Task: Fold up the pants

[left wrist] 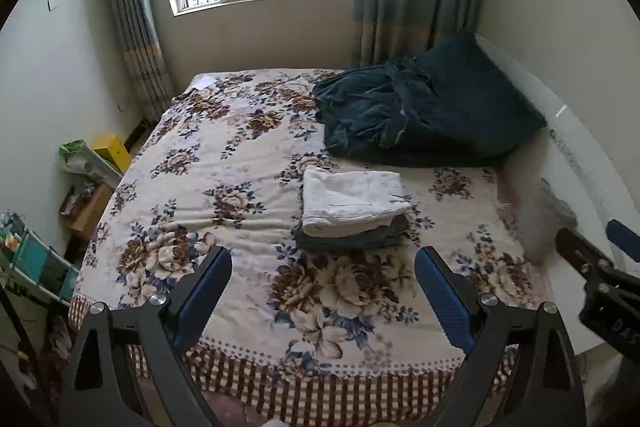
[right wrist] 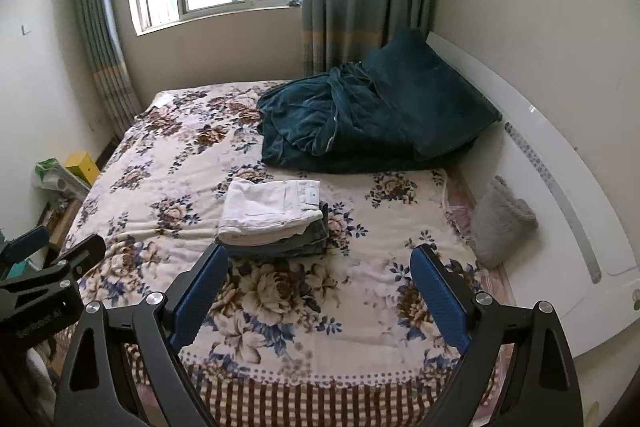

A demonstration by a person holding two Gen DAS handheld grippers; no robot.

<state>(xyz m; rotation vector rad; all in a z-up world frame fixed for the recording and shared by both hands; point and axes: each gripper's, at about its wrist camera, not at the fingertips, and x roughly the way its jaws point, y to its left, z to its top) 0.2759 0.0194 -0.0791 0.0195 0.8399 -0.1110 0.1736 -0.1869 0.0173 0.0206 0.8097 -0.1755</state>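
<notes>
Landmark: the folded stack on the floral bed (left wrist: 224, 163). Left gripper (left wrist: 323, 281) hangs over the bed's foot, short of the stack and to its left, jaws spread wide, nothing held. White pants (left wrist: 352, 201) lie folded on top of darker folded pants (left wrist: 352, 237); a dark teal blanket (left wrist: 420, 115) is heaped beyond them. Right gripper (right wrist: 320, 277), short of the stack and to its right, is likewise wide and empty.

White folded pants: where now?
In both views, white folded pants top a darker folded stack mid-bed, on the floral blanket, in front of the teal bedding.
</notes>
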